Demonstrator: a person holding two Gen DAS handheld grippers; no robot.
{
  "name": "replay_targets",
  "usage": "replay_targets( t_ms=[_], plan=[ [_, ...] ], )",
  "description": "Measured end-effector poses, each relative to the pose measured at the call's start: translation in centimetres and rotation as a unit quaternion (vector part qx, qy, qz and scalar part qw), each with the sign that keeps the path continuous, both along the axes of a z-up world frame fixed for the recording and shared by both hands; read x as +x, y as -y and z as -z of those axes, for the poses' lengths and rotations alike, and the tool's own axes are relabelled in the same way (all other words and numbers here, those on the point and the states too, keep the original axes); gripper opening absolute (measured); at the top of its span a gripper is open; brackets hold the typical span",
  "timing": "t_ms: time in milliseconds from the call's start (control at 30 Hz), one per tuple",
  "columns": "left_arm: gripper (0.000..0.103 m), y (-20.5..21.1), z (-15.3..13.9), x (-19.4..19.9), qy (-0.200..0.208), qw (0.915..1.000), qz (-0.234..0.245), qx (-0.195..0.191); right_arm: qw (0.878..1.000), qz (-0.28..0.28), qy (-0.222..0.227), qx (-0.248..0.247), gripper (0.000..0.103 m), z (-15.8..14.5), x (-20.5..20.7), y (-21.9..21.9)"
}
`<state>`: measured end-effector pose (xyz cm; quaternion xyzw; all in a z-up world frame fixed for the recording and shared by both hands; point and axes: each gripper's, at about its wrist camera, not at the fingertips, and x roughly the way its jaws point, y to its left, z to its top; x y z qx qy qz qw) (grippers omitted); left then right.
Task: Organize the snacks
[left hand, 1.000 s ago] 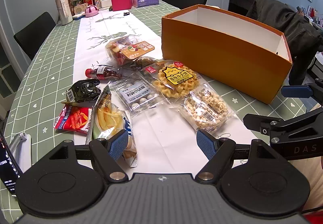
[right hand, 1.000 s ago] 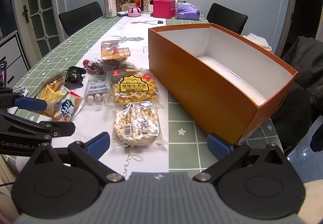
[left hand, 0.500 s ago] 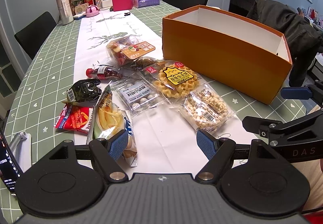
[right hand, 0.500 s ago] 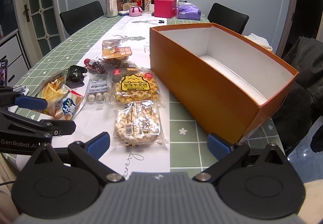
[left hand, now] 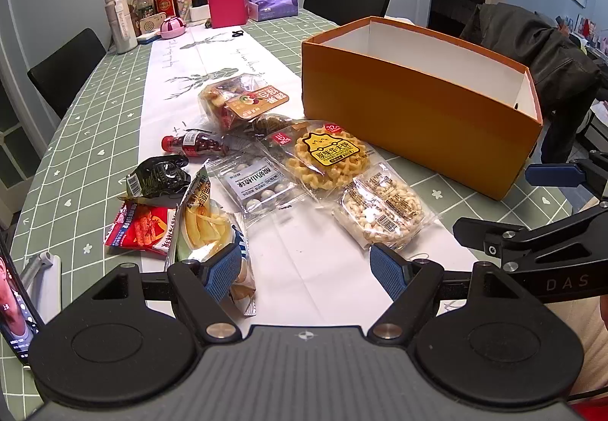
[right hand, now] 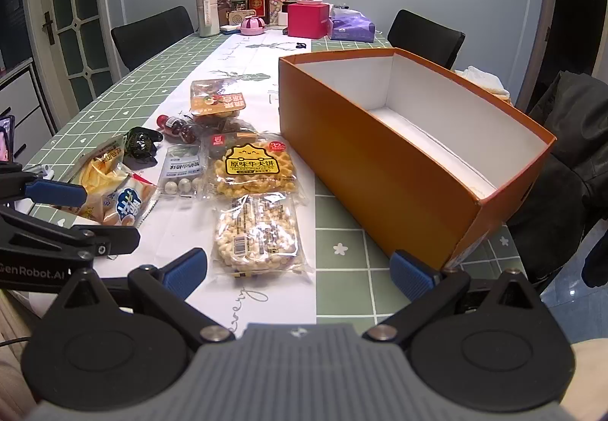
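Orange box (right hand: pixel 380 170) empty, snack packs (left hand: pixel 326 159) beside; both grippers' jaws apart.

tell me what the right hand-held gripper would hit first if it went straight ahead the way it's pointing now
Most likely the clear bag of puffed snacks: it lies just ahead of the open right hand-held gripper, left of centre. Depth is unclear, so it might pass over the bag and meet the orange box beyond.

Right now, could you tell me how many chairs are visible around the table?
2 for certain: one black chair at the table's left side, another black chair at the far right corner. A coat-draped shape beside the orange box may hide a third.
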<state>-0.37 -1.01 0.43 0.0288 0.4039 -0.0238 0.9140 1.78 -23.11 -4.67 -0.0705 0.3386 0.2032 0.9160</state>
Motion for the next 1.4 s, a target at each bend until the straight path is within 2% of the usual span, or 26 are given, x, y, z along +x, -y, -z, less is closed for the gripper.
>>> replay_targets(
  t_ms=[1300,1400],
  plan=[
    [0.09,0.18,0.14,0.16,-0.004,1.0,0.001,-0.004,1.0,0.001,-0.005,-0.005,0.1,0.06,0.17,0.06],
    [0.09,-0.1,-0.01,0.07,0.002,0.9999,0.002,-0.014,1.0,0.001,-0.006,-0.005,0.1,0.12,0.19,0.07]
  ],
)
